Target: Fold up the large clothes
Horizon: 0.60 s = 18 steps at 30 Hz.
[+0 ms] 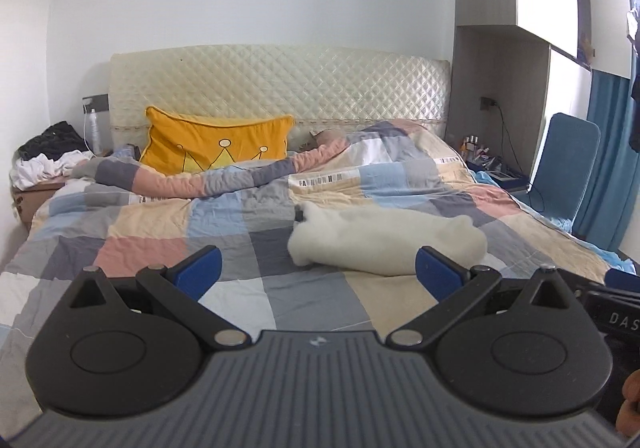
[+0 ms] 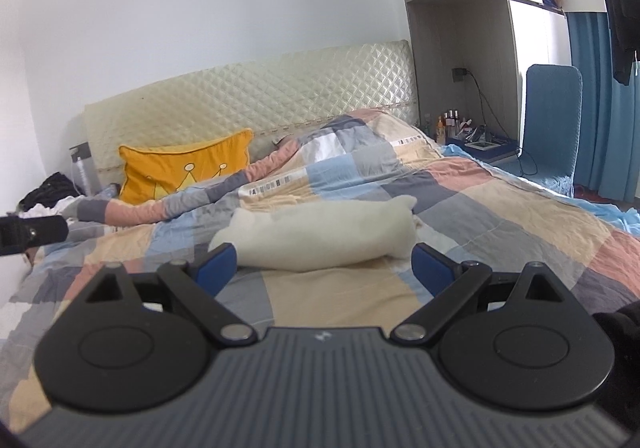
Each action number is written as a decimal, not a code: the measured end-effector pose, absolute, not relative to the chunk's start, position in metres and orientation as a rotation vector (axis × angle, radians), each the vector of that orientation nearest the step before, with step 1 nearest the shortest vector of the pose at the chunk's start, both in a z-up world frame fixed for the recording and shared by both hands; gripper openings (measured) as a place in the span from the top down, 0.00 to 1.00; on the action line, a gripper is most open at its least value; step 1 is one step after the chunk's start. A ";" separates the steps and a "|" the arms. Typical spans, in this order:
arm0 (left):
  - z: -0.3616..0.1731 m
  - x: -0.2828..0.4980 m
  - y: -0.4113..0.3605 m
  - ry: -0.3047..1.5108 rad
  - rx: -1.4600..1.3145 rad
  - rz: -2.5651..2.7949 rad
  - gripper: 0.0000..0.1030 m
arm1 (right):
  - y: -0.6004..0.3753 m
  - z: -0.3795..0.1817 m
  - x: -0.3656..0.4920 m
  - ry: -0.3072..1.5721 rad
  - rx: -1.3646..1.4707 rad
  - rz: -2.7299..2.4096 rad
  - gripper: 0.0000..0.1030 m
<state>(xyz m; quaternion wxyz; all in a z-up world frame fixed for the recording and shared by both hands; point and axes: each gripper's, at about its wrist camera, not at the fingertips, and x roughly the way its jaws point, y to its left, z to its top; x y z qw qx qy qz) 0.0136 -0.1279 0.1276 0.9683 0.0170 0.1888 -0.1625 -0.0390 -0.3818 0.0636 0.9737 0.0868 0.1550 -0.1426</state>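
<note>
A cream-white fleecy garment [image 1: 384, 238] lies folded in a thick bundle on the checked quilt [image 1: 240, 232], right of the bed's middle. It also shows in the right wrist view [image 2: 320, 236], straight ahead. My left gripper [image 1: 318, 268] is open and empty, held above the quilt short of the bundle, whose near edge lies behind the right blue pad [image 1: 434, 272]. My right gripper [image 2: 324, 268] is open and empty, its blue pads [image 2: 218, 262] either side of the bundle's near edge, not touching it.
A yellow crown pillow [image 1: 216, 146] leans on the quilted headboard [image 1: 280, 84]. Clothes are piled on a box [image 1: 44, 160] at the left. A cluttered nightstand [image 2: 476, 140], a blue chair [image 2: 552, 120] and blue curtains [image 2: 600, 104] stand at the right.
</note>
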 end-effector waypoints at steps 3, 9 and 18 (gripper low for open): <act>0.127 0.002 -0.127 0.381 0.052 -0.316 0.00 | -0.376 0.063 -0.042 0.327 0.169 -0.274 0.07; 0.128 -0.003 -0.121 0.386 0.048 -0.344 0.00 | -0.370 0.065 -0.045 0.333 0.157 -0.277 0.07; 0.129 0.003 -0.121 0.388 0.052 -0.347 0.00 | -0.368 0.065 -0.049 0.337 0.156 -0.267 0.07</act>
